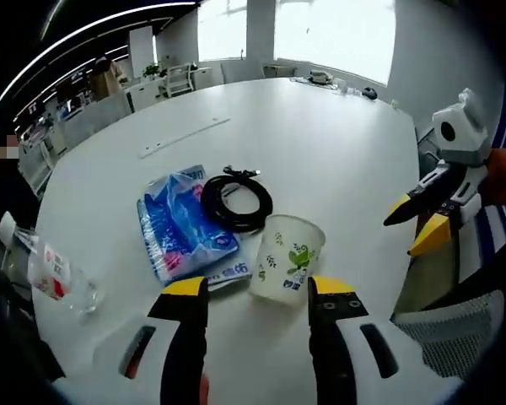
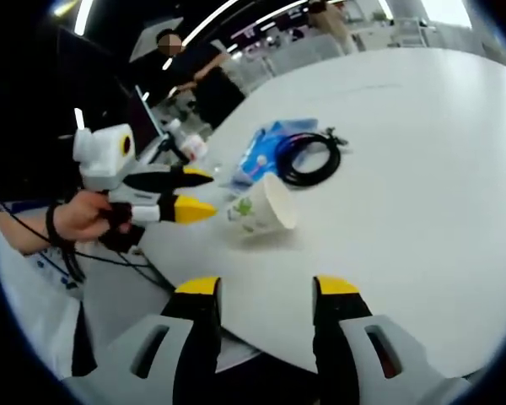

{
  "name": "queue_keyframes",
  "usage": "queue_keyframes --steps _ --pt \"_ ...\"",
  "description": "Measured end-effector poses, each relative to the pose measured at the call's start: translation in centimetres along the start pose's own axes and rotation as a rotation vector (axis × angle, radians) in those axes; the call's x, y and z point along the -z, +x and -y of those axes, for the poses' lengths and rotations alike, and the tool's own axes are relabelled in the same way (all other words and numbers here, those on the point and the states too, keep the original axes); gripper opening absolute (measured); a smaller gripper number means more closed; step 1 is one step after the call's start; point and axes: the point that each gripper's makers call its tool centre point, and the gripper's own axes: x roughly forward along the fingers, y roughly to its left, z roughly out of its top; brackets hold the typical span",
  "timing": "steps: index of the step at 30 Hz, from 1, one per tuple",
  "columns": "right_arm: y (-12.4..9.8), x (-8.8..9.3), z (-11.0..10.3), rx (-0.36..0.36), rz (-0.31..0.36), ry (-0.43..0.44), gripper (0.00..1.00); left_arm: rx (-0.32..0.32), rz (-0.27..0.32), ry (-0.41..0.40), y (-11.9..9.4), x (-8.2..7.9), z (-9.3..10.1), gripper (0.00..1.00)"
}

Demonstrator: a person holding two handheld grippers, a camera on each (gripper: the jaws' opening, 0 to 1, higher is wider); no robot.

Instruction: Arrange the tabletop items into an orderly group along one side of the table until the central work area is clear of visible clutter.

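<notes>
The open, empty left gripper (image 1: pixel 258 293) sits just before the white leaf-printed paper cup (image 1: pixel 287 257); squeeze its thin wall gently, clear of the coiled black cable (image 1: pixel 235 202) beyond.

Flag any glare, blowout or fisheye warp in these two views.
Left gripper view: windows at the far end blown out white, table edge bowed by the fisheye, paper cup sharp. Right gripper view: ceiling light strips streak and curve, surroundings dark past the table, left tongs slightly soft.
</notes>
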Motion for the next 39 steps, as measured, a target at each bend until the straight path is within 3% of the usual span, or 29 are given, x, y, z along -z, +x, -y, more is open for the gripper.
queue_keyframes --steps 26,39 --pt "-0.4 0.9 0.6 -0.003 -0.009 0.013 0.42 0.053 -0.062 0.083 2.6 -0.5 2.0 0.53" --pt "-0.5 0.5 0.8 -0.009 -0.022 -0.004 0.42 0.053 -0.092 0.086 3.3 0.3 2.2 0.54"
